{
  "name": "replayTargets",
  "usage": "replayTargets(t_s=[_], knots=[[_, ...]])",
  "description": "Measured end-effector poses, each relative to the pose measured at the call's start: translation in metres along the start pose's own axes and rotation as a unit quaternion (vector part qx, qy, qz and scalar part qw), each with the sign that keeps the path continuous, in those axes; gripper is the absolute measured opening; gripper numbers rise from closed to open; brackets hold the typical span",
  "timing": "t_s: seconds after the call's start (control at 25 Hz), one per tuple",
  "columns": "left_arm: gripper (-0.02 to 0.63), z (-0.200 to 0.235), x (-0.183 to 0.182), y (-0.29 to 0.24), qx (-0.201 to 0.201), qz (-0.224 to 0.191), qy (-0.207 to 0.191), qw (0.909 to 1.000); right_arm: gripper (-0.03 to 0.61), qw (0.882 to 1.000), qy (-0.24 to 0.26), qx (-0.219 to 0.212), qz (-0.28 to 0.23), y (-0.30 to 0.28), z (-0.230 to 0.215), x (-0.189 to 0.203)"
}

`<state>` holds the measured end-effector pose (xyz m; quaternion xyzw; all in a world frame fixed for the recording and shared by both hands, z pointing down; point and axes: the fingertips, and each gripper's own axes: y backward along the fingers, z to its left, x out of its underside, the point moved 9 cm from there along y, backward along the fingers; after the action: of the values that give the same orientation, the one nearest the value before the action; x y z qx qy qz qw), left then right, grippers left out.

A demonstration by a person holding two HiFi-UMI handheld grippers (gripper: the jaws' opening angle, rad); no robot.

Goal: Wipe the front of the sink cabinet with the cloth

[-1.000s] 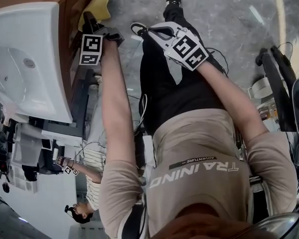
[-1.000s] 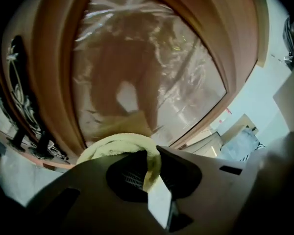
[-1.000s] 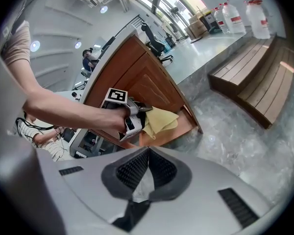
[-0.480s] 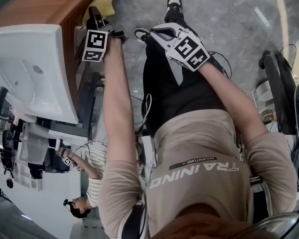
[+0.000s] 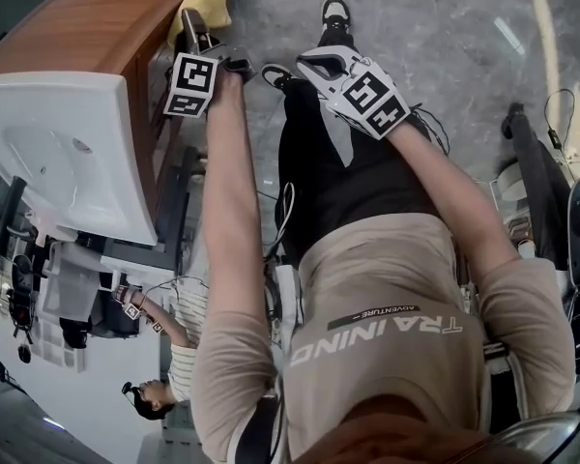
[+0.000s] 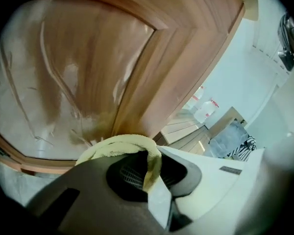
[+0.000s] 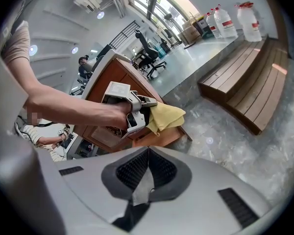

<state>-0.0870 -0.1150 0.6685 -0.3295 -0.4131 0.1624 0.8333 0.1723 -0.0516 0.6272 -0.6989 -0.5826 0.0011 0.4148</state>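
Left tongs (image 6: 151, 174) slid crumpled yellow cloth (image 6: 118, 144) onward.

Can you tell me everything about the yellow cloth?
The cloth is soft and pale yellow, and looks like fuzzy towel fabric. It is bunched and folded, not spread flat. The left gripper pinches one fold between its shut jaws, and the rest puffs out in front of them in a rounded lump. It is low down at the brown wooden cabinet door, right up against it as far as I can tell. Nothing else seems to touch it.
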Motion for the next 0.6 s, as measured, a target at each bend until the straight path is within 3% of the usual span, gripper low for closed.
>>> replayTargets(t_s=[0.28,0.6], knots=[[0.040,-0.018,-0.006,-0.007,0.036,-0.005,0.018,0.9992,0.013,1.000,0.016,0.000,-0.002,0.005,-0.006,-0.020],[0.040,-0.059,-0.016,0.012,0.101,-0.013,-0.004,0.9948,0.012,0.999,0.038,0.009,0.011,0.015,0.005,-0.030]])
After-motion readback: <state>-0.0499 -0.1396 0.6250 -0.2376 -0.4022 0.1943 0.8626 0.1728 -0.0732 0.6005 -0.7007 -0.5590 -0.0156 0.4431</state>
